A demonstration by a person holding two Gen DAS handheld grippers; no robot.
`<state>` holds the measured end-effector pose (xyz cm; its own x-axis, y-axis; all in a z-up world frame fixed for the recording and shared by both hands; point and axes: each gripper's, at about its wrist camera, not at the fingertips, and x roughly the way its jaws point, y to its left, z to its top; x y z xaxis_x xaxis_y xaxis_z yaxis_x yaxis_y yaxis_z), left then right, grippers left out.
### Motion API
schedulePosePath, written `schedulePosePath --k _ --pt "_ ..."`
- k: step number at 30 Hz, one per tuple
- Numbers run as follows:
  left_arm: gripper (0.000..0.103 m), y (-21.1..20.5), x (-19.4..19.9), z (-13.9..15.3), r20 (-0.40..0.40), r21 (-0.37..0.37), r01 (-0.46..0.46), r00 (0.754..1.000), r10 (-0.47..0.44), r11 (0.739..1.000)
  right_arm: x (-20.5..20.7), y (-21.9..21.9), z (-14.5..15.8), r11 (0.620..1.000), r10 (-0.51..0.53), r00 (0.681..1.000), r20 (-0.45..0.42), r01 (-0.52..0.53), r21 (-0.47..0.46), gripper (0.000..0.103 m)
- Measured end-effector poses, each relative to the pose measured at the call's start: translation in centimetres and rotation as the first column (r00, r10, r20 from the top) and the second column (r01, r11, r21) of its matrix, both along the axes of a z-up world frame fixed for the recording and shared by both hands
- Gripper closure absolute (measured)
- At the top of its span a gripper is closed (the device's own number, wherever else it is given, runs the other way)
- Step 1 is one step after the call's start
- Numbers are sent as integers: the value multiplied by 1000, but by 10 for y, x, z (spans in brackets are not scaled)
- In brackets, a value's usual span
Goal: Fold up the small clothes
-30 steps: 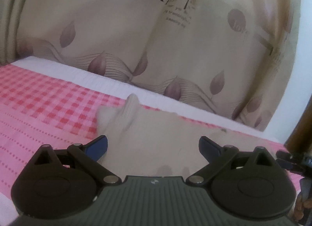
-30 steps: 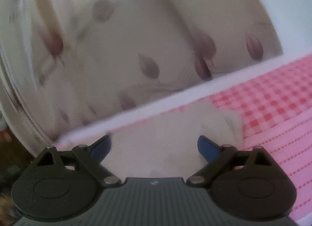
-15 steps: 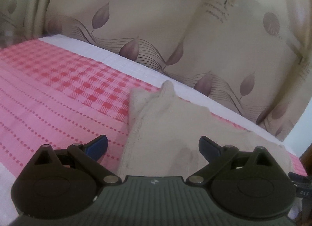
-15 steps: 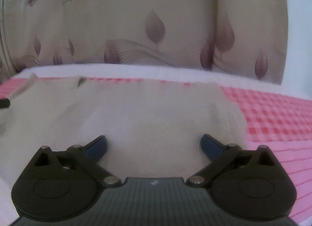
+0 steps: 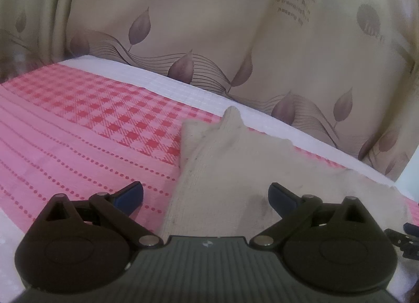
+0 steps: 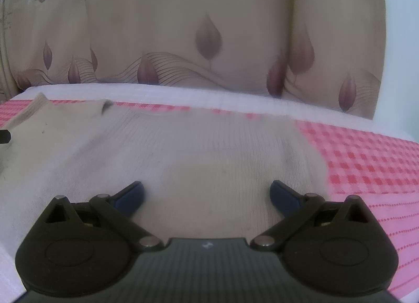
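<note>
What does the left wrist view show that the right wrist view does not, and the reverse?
Only left wrist: the garment's left edge with a raised tab, and the dotted pink stripes of the cloth beside it; the right tool's tip at the far right.
Only right wrist: the garment's right edge and its wide ribbed middle.
Both: open tools, the beige garment, pink checks, the leaf curtain.

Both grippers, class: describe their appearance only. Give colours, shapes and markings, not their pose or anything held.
The left gripper and right gripper look identical: a dark grey ribbed body with a small white mark, two round black housings with triangular cut-outs, black linkage arms with silver pins, and blue fingertips. No cables or sleeves show.
</note>
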<state>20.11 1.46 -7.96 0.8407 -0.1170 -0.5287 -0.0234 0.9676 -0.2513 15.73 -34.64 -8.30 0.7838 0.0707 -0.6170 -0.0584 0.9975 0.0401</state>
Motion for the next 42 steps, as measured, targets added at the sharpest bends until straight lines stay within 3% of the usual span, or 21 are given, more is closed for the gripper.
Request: schedulePosePath --k 7,14,35,38,42 --pt "3 -4 1 0 -8 33 0 1000 0 999 -1 2 0 1000 -1 1000 3 1 -16 0" --pt "1 -5 1 -1 -14 62 2 1000 -1 998 -5 13 1 995 -5 999 39 9 -97 0" --pt "0 -12 3 -2 -45 126 5 999 0 992 -11 15 4 993 1 997 77 8 -118 0" --pt "0 -9 5 -3 -53 99 27 998 -22 995 -11 15 5 993 2 997 79 7 -116 0" --pt "3 -2 12 0 -72 50 150 987 -146 987 -12 15 5 993 2 997 78 7 -117 0"
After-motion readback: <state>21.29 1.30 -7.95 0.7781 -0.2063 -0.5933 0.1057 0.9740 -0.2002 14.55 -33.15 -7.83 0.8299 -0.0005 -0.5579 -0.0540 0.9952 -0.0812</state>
